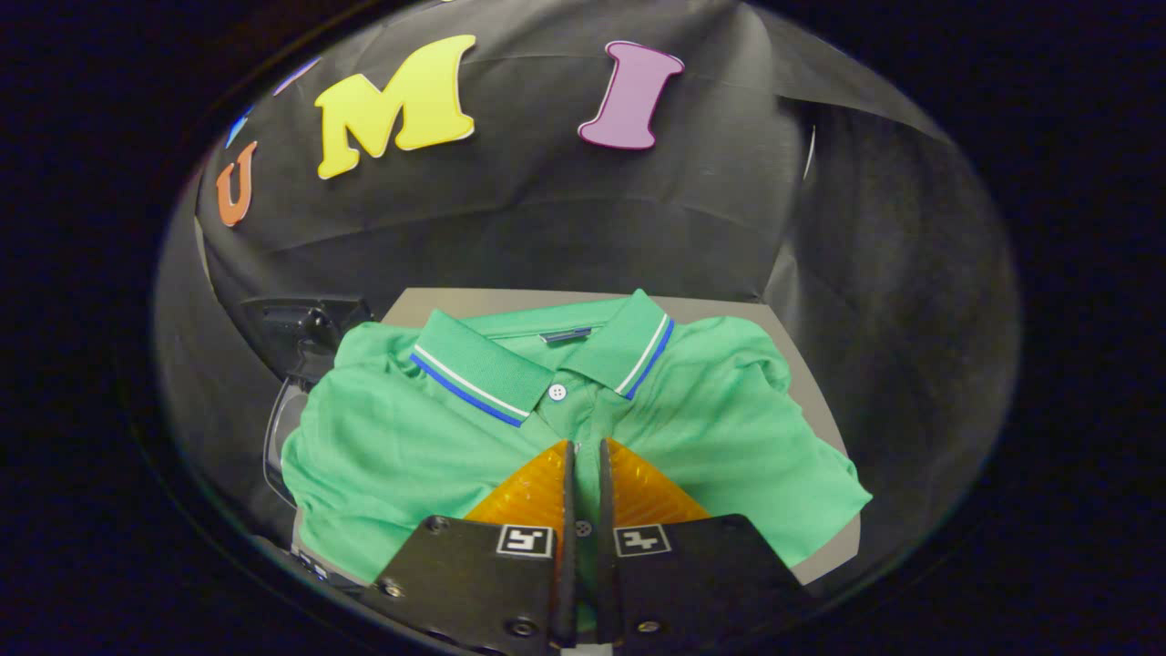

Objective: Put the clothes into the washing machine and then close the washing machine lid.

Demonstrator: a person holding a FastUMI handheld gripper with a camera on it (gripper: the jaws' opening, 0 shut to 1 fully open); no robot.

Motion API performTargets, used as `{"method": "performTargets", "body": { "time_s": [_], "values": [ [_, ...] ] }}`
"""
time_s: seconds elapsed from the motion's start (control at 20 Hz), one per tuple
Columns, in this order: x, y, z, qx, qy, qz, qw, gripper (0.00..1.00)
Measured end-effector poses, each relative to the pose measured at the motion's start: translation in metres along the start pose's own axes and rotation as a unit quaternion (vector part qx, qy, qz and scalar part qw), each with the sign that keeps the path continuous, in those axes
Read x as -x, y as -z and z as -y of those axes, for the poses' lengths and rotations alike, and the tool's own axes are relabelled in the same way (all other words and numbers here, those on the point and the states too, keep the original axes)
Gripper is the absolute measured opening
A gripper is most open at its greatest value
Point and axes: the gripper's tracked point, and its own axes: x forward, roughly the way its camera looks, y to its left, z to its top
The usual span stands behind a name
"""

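Observation:
A green polo shirt with a blue-and-white striped collar lies spread on a grey table, collar pointing away from me. My gripper is down on the shirt's button placket, just below the collar's white button. Its fingers stand almost together, with a thin fold of green cloth and a button in the narrow slit between them. To the left of the shirt, partly hidden under its sleeve, stands a dark machine with a clear curved rim or lid.
The table's right edge runs close to the shirt's right sleeve. Black cloth walls close in behind the table and on both sides.

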Motion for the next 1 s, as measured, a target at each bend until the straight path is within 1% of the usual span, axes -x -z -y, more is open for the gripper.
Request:
{"method": "performTargets", "body": {
  "time_s": [0.05,0.15,0.3,0.45,0.7,1.0],
  "values": [
    [0.002,0.0,-0.001,0.003,0.0,-0.001,1.0,0.08],
    [0.007,-0.003,-0.002,-0.002,-0.007,0.008,1.0,0.05],
    [0.027,-0.014,-0.012,-0.045,-0.036,0.038,0.998,0.04],
    [0.051,-0.026,-0.023,-0.065,-0.062,0.079,0.993,0.04],
    [0.109,-0.061,-0.054,-0.077,-0.105,0.156,0.979,0.04],
    [0.179,-0.099,-0.11,-0.08,-0.16,0.222,0.958,0.04]
  ]
}}
